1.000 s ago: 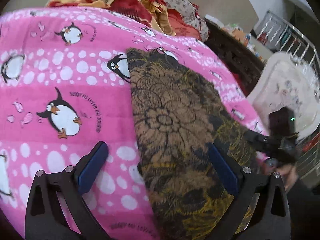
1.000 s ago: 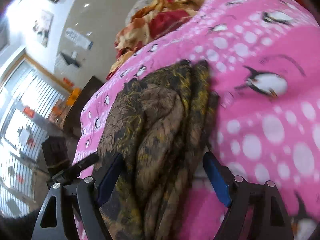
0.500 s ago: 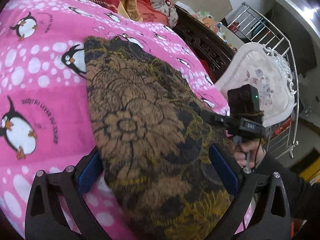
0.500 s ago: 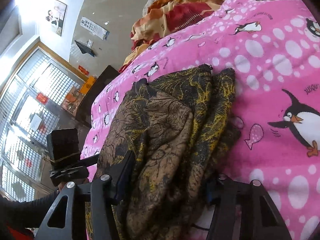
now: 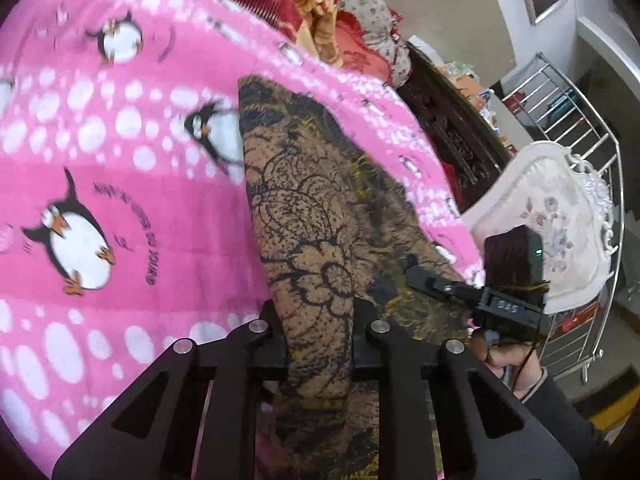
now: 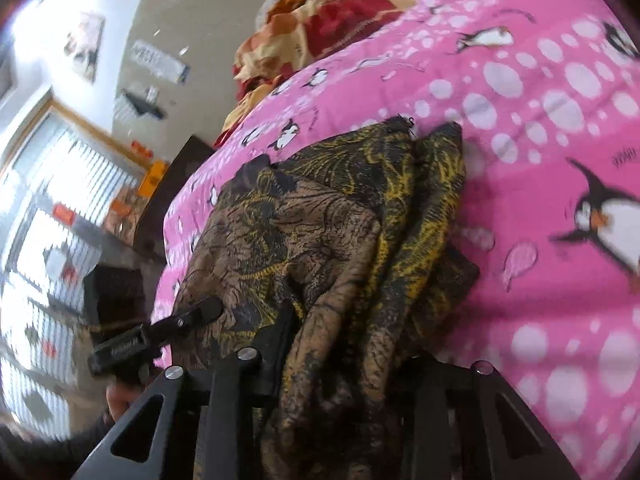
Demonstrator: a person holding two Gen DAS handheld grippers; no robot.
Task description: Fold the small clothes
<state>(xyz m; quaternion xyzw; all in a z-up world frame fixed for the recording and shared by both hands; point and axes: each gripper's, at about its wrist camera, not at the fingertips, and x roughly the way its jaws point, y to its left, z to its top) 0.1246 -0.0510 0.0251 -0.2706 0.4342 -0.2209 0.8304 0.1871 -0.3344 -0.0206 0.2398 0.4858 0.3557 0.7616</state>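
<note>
1. One garment in play: a brown-and-black floral cloth point(image 5: 316, 216), lying on a pink penguin blanket point(image 5: 120, 184), running from 6 o'clock up toward 12 in the left wrist view.
2. It is already doubled over in layers, with bunched folds along its 3 o'clock edge in the right wrist view point(image 6: 404, 248). My read: part-folded, with at least one more fold and a flatten left.
3. Left gripper point(image 5: 316, 344): jaws have just been closing and are now clamped on the near edge of the cloth.
4. Right gripper point(image 6: 344, 344): jaws have just been closing, with a thick wad of the same cloth between them. Pads look to be pressing on it, so I count it as gripped.
5. Both grips sit at the near end; the far end rests on the blanket.
6. Containers: none visible. Crumpled red-and-yellow fabric point(image 5: 288, 4) sits at 12 o'clock, well apart from the cloth.
7. White padded chair point(image 5: 560, 220) stands at 3 o'clock, off the blanket.
</note>
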